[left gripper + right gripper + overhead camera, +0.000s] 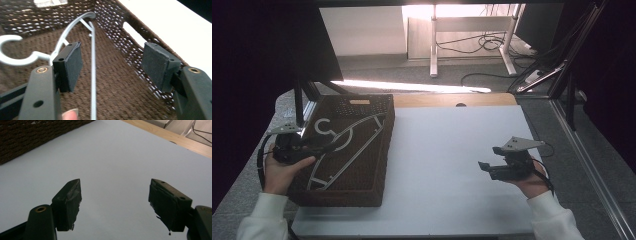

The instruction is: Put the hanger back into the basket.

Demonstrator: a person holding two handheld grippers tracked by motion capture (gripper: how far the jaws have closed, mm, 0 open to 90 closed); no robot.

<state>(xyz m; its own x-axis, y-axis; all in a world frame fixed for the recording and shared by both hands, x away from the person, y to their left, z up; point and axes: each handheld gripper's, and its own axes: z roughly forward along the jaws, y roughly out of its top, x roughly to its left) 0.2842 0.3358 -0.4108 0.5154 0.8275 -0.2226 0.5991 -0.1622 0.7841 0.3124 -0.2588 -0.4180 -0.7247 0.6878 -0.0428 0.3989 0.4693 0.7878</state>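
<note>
Two grippers agape: left gripper [111,65] straddling hanger [93,75] in basket [140,37].

Hanger [348,145] in the basket [382,150] at the table's [452,165] left (right half bare)

A white wire hanger [346,145] is lying flat inside a dark brown woven basket [384,150], sitting left of frame centre.
</note>
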